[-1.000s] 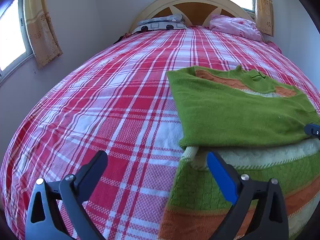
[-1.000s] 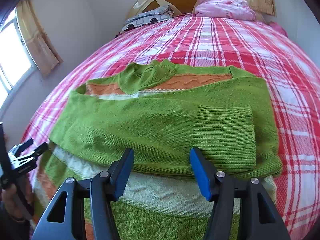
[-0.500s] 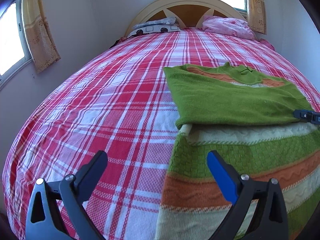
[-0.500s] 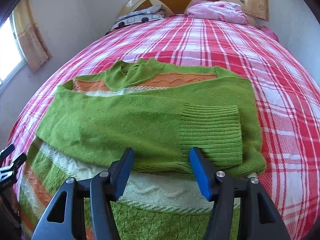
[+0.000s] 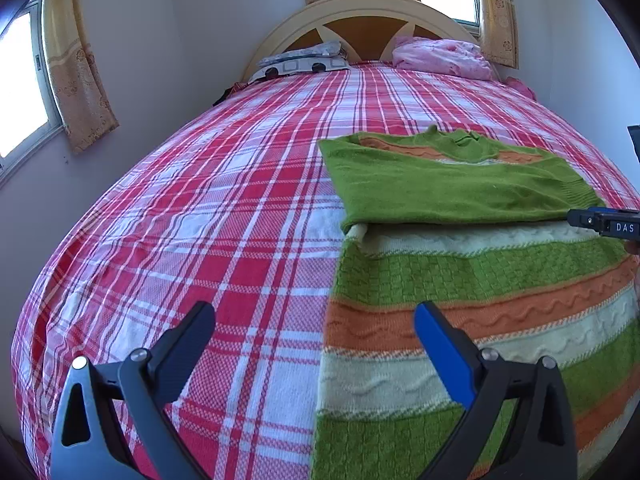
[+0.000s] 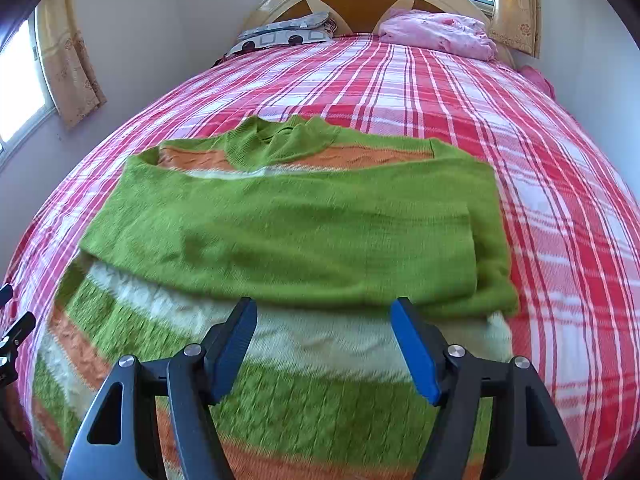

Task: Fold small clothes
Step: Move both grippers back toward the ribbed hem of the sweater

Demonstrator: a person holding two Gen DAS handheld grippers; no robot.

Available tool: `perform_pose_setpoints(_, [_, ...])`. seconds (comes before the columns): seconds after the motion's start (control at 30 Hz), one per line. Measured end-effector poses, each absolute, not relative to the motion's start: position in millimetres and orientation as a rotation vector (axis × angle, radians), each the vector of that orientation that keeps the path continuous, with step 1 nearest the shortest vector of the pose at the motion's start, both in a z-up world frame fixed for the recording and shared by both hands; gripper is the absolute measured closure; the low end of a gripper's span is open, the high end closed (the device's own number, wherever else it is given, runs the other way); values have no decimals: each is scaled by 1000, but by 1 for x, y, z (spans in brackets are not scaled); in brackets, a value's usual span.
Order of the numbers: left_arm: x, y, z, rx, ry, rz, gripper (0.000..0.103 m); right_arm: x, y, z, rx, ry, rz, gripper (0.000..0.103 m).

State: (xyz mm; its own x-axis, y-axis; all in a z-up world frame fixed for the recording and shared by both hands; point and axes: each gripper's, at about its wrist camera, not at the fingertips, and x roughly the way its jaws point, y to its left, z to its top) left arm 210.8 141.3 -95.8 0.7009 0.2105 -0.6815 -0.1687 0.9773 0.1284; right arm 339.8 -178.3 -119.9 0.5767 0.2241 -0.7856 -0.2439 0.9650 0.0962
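Observation:
A green knit sweater with orange and cream stripes lies flat on the plaid bed, its sleeves folded across the chest. It also shows in the right wrist view. My left gripper is open and empty, held over the sweater's left edge near the lower stripes. My right gripper is open and empty, above the cream stripe just below the folded sleeves. The right gripper's tip shows in the left wrist view at the right edge. The left gripper shows in the right wrist view at the left edge.
The bed has a red and white plaid cover. A patterned pillow and a pink bundle lie by the headboard. Walls with curtained windows stand to the left and behind.
Both grippers have pulled back toward the foot of the bed and risen a little, so more of the sweater's striped lower half shows. Both stay open. The sweater has not moved.

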Motion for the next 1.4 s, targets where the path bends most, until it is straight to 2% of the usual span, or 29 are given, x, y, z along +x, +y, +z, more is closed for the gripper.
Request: perform_pose_setpoints(1.4, [94,105,-120,63,861,19,1,130,-176,-117,-118,889,308,31])
